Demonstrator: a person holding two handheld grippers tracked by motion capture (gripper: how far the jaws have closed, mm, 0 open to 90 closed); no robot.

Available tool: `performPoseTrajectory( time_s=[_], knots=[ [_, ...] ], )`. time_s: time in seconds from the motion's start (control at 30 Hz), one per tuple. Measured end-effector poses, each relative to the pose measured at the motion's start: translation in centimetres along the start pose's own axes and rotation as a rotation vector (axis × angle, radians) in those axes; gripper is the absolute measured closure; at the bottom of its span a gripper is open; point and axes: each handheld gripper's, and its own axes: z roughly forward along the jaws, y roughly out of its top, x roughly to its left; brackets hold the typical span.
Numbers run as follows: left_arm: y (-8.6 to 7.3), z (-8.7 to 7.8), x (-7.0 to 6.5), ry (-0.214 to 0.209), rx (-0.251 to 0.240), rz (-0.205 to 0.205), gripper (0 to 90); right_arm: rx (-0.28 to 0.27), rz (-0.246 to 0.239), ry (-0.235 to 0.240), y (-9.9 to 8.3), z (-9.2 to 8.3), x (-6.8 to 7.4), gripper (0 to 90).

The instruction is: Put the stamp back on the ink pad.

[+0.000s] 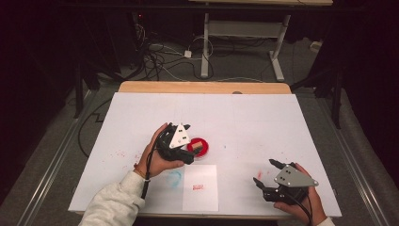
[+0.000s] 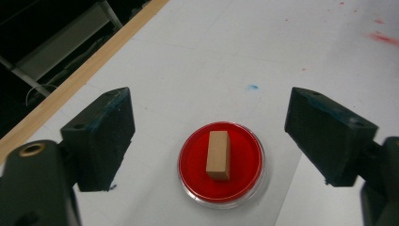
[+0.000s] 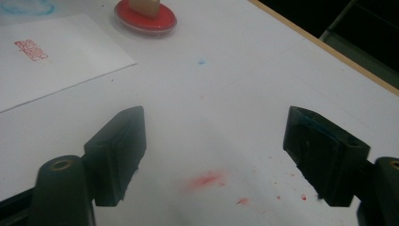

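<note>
From the high view, the left tongs [image 1: 187,128] sit right over the round red ink pad [image 1: 200,147] near the middle of the white worktop [image 1: 244,117], with the wooden stamp block [image 1: 198,142] lying on the pad. Just below the pad lies a sheet of paper [image 1: 201,188] bearing a small red stamp mark [image 1: 198,187]. Over at the right, the right tongs [image 1: 266,172] hover near the front edge, well apart from the pad, jaws spread and nothing between them.

Now the left gripper view — the left tongs [image 2: 209,134] gape as wide as they go, one black jaw on either side of the red ink pad [image 2: 242,162]. The wooden stamp block [image 2: 219,154] rests on the pad, clear of both jaws (no pad of the tongs touches it, and there is bare worktop [image 2: 235,47] on each side).

On to the right gripper view — the right tongs [image 3: 214,150] stand wide apart too, gripping nothing, above a patch of worktop [image 3: 226,94] smeared with red ink. Farther off, the red ink pad [image 3: 141,21] with the wooden stamp block [image 3: 146,5] sits beside the sheet of paper [image 3: 66,52] and its stamp mark [image 3: 31,49].
</note>
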Motion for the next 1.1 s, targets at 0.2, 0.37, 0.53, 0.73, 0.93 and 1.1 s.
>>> performPoseTrajectory(
  time_s=[0.2,0.37,0.53,0.73,0.93,1.1],
  knots=[
    [-1.0,-1.1,-0.4,0.008,0.004,0.031,15.4,-0.034,0.010,-0.032,0.1,-0.3,-0.1,16.8],
    [-1.5,-1.9,-0.9,0.062,-0.006,0.054,15.4,-0.043,0.002,-0.034,0.2,-0.3,0.1,16.7],
    [-2.0,-2.8,-1.3,0.096,-0.014,0.066,15.4,-0.057,-0.001,-0.036,0.2,-0.4,0.1,16.7],
    [-2.8,-3.8,-1.6,0.118,-0.031,0.072,15.4,-0.064,-0.004,-0.044,0.2,-0.7,0.2,16.9],
    [-3.6,-4.6,-1.9,0.136,-0.040,0.078,15.5,-0.068,0.003,-0.062,0.0,-1.0,0.1,16.9],
    [-4.2,-5.3,-2.1,0.141,-0.046,0.073,16.0,-0.067,0.007,-0.066,-0.1,-1.2,0.1,17.0]
  ],
)
